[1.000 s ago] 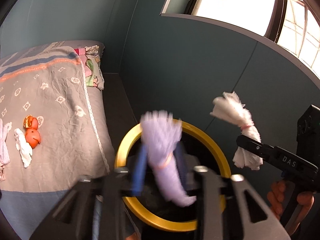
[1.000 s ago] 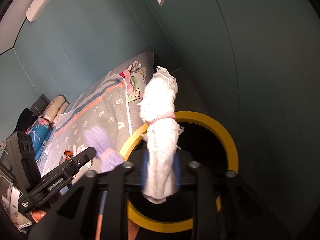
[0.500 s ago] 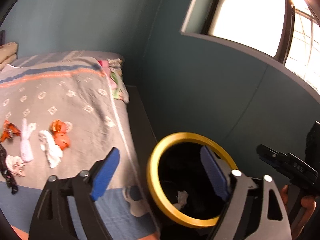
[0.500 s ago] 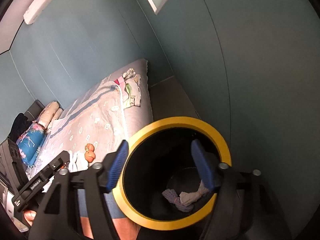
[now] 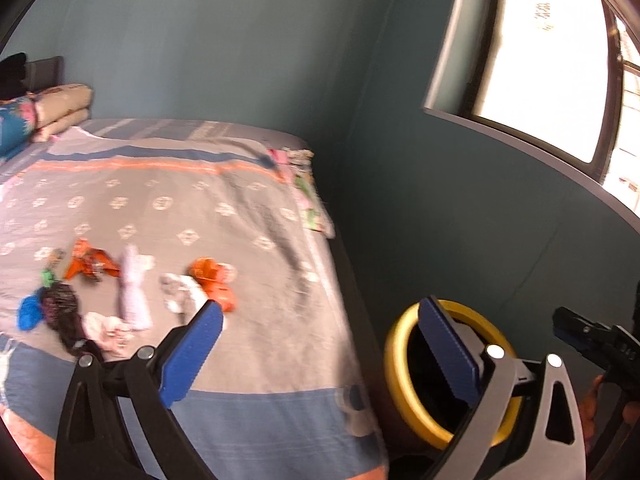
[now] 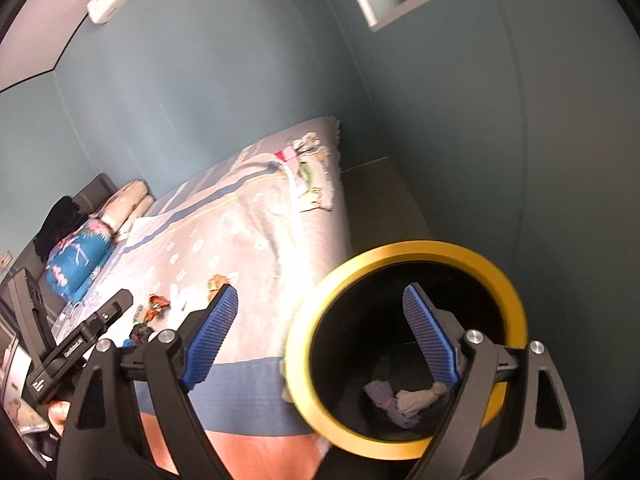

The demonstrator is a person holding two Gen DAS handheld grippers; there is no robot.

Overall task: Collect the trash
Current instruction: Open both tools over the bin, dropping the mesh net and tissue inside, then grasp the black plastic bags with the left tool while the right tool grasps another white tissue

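Note:
A black bin with a yellow rim (image 5: 394,360) (image 6: 420,248) stands at the foot of the bed. On its bottom lie a lilac bundle (image 6: 380,394) and a white bundle (image 6: 416,398). My left gripper (image 5: 316,312) points at the bed's right edge, its jaws opening with nothing between them. My right gripper (image 6: 320,296) hangs over the bin's left rim, jaws also opening and empty. Trash lies on the bedspread (image 5: 240,208): orange peel (image 5: 212,280), a white tissue (image 5: 182,292), a lilac tissue bundle (image 5: 134,292), an orange wrapper (image 5: 90,264), a blue scrap (image 5: 30,316) and a dark clump (image 5: 60,308).
Folded pillows (image 5: 60,112) sit at the head of the bed. A teal wall (image 5: 440,220) with a window (image 5: 540,60) runs close behind the bin. A narrow dark floor strip (image 6: 380,200) lies between bed and wall. A hand (image 5: 592,404) holds the other gripper at the right edge.
Both grippers opened and let go of their bundles, which now lie in the bin. The left gripper swung left, from over the bin towards the bed. The right one drew back a little.

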